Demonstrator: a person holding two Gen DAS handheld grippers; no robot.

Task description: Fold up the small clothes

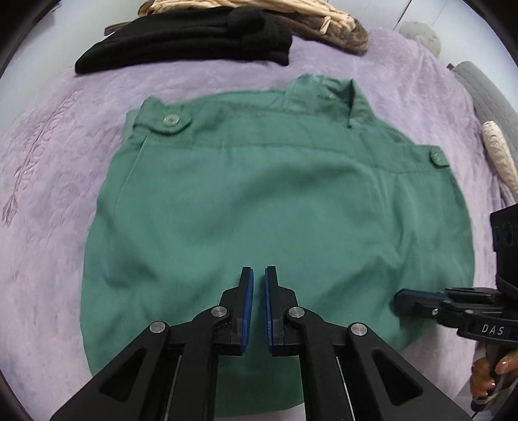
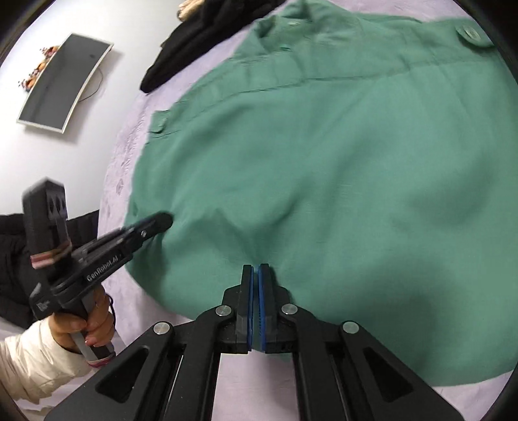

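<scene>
The green shirt (image 1: 259, 210) lay spread back-side up on the lilac bedspread (image 1: 58, 155), collar (image 1: 323, 94) at the far end, a buttoned tab (image 1: 170, 123) at each shoulder, and the hem nearest to me. My left gripper (image 1: 259, 275) hung over the lower middle of the cloth with its blue pads (image 1: 248, 291) drawn almost together, a thin slit between them and nothing caught there; its tips sat close to the fabric, though I could not tell whether they touched. My right gripper (image 2: 254, 268) was down at the shirt's lower edge with its fingers pressed fully together; creases ran toward the tips, so I judged a pinch of cloth might be caught there, but I could not be certain of it. The fabric looked thin, light and limp to me, a woven stuff that dimpled and rippled where it lay, so I expected it to sag from any single point and to drag wrinkles along if pulled flat across the plush cover. It seemed neither slippery nor fragile, though the buttons and the stiffer collar would resist a crease. I reckoned the best hold was on the doubled hem or a side seam, one corner in each gripper, wide apart, so the edge stayed taut as it lifted. Beyond the collar sat a folded black garment (image 1: 187, 42) and a woven basket (image 1: 252, 9), both well apart from the shirt.
</scene>
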